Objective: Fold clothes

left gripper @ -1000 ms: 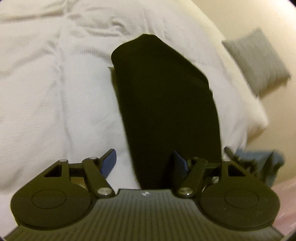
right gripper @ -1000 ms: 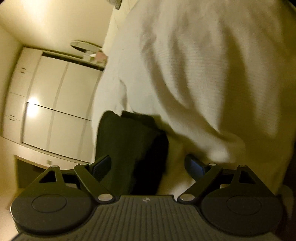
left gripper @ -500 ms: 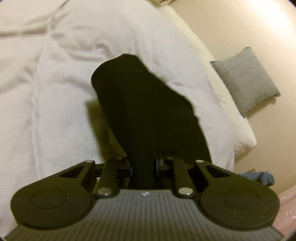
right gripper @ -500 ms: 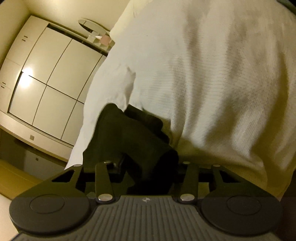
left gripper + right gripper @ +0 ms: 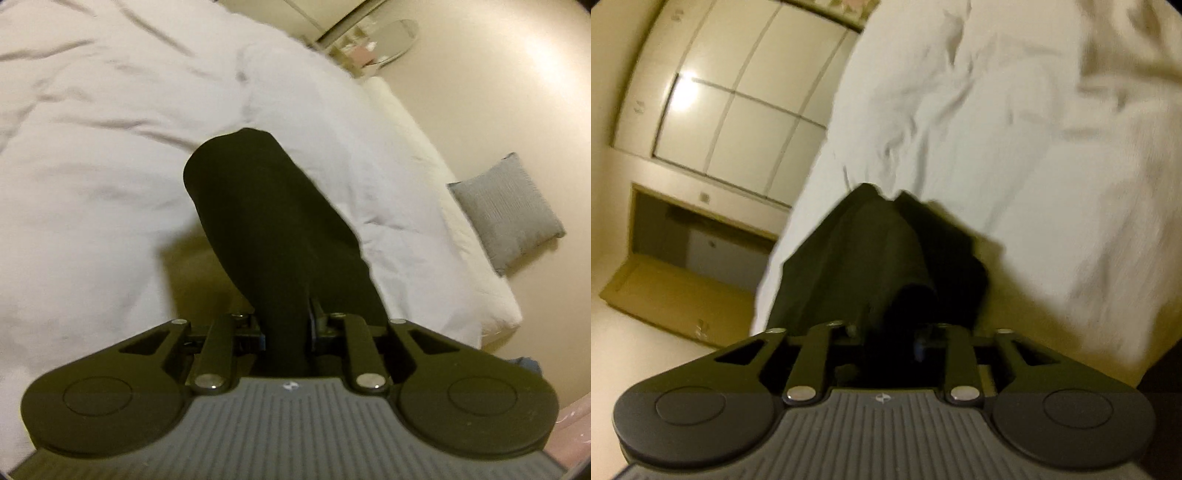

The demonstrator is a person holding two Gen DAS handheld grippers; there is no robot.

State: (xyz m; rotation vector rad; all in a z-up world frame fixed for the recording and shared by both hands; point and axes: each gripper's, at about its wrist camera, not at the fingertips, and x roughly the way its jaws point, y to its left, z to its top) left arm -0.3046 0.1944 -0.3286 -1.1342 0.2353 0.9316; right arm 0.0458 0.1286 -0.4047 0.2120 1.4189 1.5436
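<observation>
Dim, warm light; glare glints on the wardrobe (image 5: 738,110) doors, the bed (image 5: 1015,147) beside it smears with blur, edges bow.

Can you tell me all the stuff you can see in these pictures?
Garment: one, black, on the bed, gripped at two spots.
Bedcover: one, white, wrinkled, under the garment.
Cushion: one, grey, on the floor beside the bed.
Cupboard doors: several, cream, on the wall past the bed.
Blue cloth: one, on the floor by the bed corner.
Left tool: one, black, closed on the garment.
Right tool: one, black, closed on bunched garment.
</observation>
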